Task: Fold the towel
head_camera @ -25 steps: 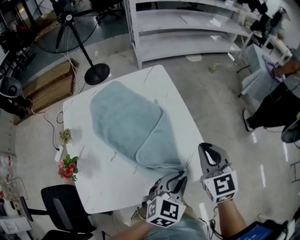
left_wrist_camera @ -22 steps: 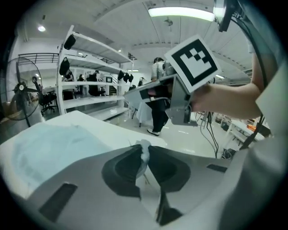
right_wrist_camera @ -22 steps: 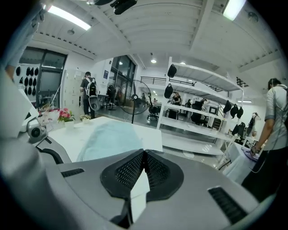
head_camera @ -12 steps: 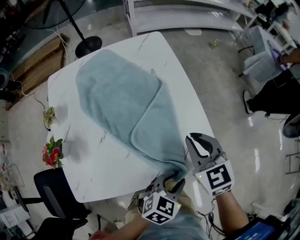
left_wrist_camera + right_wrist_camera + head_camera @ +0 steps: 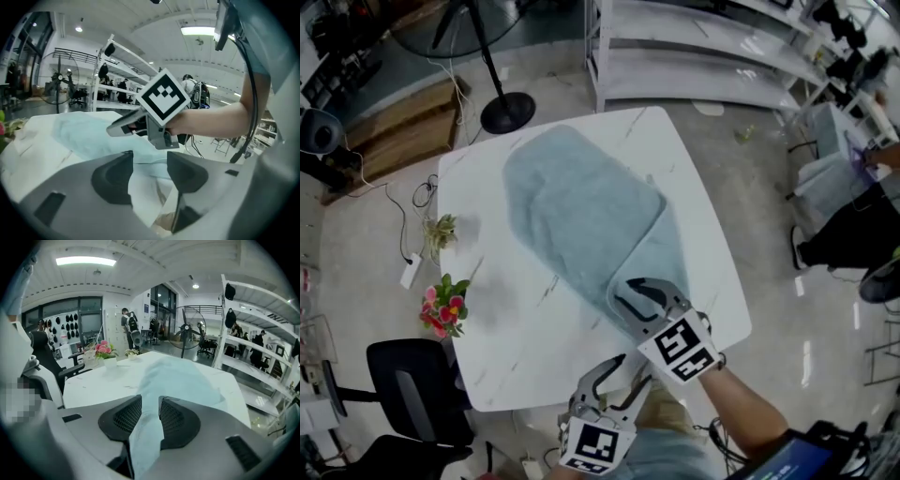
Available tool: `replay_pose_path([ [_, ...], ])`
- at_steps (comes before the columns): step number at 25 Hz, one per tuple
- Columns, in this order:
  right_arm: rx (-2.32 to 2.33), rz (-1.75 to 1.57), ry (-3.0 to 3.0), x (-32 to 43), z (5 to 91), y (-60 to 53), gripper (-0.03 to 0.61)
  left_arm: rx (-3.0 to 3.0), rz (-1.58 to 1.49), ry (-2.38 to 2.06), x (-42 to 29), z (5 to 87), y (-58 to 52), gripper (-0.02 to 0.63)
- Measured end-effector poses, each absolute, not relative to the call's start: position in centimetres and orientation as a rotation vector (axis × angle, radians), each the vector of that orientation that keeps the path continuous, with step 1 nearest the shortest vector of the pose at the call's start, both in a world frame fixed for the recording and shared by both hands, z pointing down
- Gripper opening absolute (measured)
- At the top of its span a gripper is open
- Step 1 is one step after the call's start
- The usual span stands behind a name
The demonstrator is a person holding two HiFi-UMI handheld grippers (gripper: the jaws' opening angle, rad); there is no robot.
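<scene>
A light blue-green towel lies folded diagonally across the white table. My right gripper is over the towel's near end. Its jaws are opening, and a strip of towel runs through the gap in the right gripper view. My left gripper hangs at the table's near edge, short of the towel. Its jaws are opening wide with only bare tabletop between them. From the left gripper view, the towel lies ahead with the right gripper above it.
Pink flowers and a small plant stand at the table's left edge. A black chair sits at the near left. A floor fan and white shelving stand beyond the table. A person stands at the far right.
Both grippers were shut on the towel's near end by the table's edge. Now both stand open. The right one has moved in over the towel and the left has drawn back.
</scene>
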State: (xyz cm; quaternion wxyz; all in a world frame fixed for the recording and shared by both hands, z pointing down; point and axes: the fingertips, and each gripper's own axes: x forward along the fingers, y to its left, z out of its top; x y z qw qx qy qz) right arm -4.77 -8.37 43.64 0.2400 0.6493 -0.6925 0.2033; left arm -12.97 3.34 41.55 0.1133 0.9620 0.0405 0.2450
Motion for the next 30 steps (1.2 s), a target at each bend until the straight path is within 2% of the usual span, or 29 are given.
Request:
replay_pose_path([
  [2, 1.786, 0.588, -1.889, -5.6, 45.0, -9.3, 0.136, 2.816, 0.709, 0.036, -14.2, 41.9, 1.4, 0.23],
  [6, 1.799, 0.635, -1.783, -6.1, 48.2, -10.3, 0.199, 2.768, 0.735, -0.065, -16.3, 43.0, -1.3, 0.229],
  [8, 1.802, 0.658, -1.688, -5.6, 49.9, -10.0, 0.2, 2.761, 0.745, -0.085, -17.0, 43.5, -2.1, 0.227],
  [10, 1.818, 0.692, -1.615, -5.0, 50.9, -9.6, 0.172, 2.762, 0.75, -0.097, -17.5, 43.6, -2.8, 0.222],
  [12, 1.854, 0.7, -1.573, -4.4, 51.0, -9.4, 0.084, 2.767, 0.747, -0.105, -17.8, 43.6, -3.3, 0.218],
  [13, 1.879, 0.688, -1.56, -4.1, 50.7, -9.4, 0.063, 2.772, 0.742, -0.106, -17.8, 43.6, -3.6, 0.216],
  [21, 2.11, 0.588, -1.505, 0.3, 43.2, -6.4, 0.058, 2.838, 0.672, -0.005, -16.2, 40.6, -3.1, 0.213],
  [26, 2.318, 0.558, -1.377, 6.8, 38.4, 1.1, 0.058, 2.903, 0.63, 0.121, -13.0, 38.0, -0.4, 0.213],
  [30, 2.411, 0.599, -1.325, 11.5, 39.0, 8.3, 0.058, 2.92, 0.633, 0.158, -10.6, 37.7, 2.4, 0.213],
])
